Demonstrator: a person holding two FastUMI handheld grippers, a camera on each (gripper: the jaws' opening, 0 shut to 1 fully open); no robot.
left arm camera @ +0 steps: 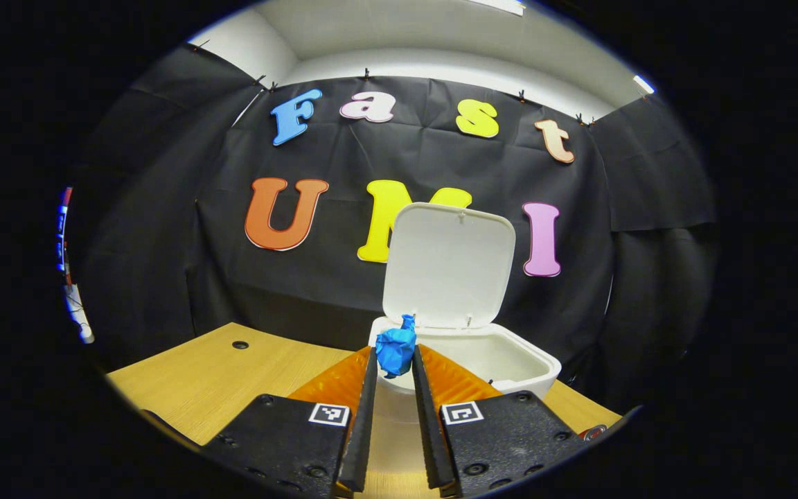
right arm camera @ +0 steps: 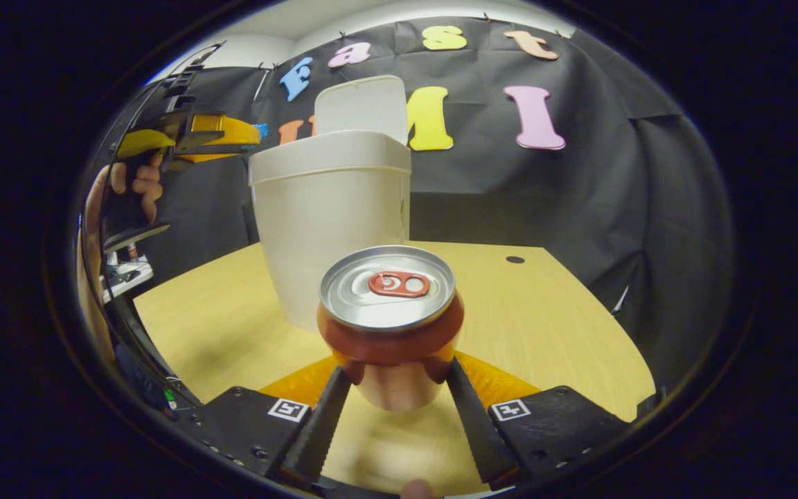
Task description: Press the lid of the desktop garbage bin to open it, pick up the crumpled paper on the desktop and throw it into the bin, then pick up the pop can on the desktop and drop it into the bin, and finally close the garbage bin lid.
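Note:
My left gripper (left arm camera: 395,359) is shut on a blue crumpled paper (left arm camera: 396,348), held up in front of the near rim of the white bin (left arm camera: 534,364). The bin's lid (left arm camera: 449,267) stands open and upright at the back. In the right gripper view a red pop can (right arm camera: 388,326) with a silver top stands upright between my right gripper's (right arm camera: 397,378) fingers, which press on both its sides. Just behind the can rises the bin (right arm camera: 330,229), with its raised lid (right arm camera: 361,104) above. The left gripper (right arm camera: 194,138) hangs at the upper left, level with the bin's rim, held by a hand (right arm camera: 137,181).
The bin stands on a light wooden table (right arm camera: 551,326) with a small round cable hole (right arm camera: 515,260) towards the back. Black cloth walls close in the booth behind and to the sides. The table's edge (left arm camera: 163,409) runs near the left gripper.

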